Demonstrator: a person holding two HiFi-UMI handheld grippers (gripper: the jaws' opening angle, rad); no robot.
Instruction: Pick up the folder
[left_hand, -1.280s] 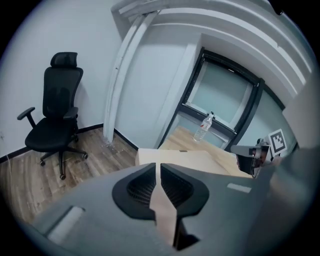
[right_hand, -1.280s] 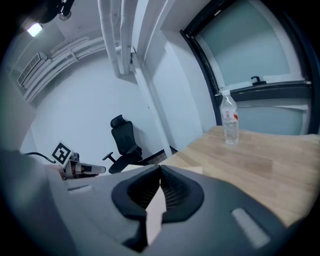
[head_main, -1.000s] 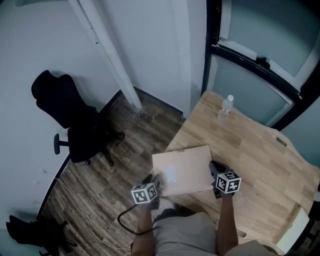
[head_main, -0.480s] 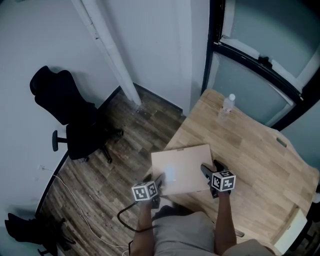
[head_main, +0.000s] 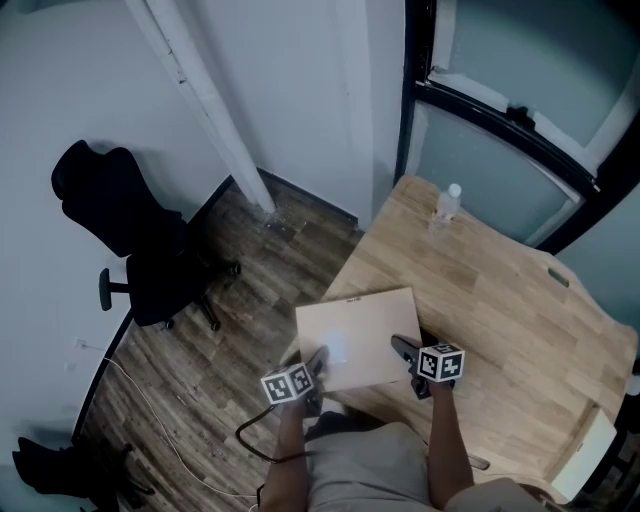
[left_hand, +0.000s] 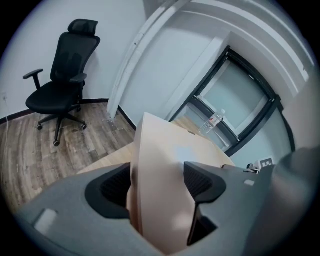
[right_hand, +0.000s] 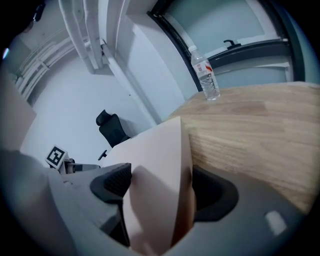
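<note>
Your folder: plain pale beige, pinkish cast, no print seen.
Table: light honey wood, strip-plank grain.
Floor: dark grey-brown boards, streaky grain.
Chair: all black.
Bottle: clear, white cap, red band on label.
Wall: pale bluish white; slanted beam white.
Window frame: black; panes behind look frosted grey-green, though you can't be sure at this angle.
Cable on floor: black.
Your shirt: plain grey.

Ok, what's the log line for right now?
thin beige card folder: at wooden table corner | left gripper: opening, folder between jaws | right gripper: same
</note>
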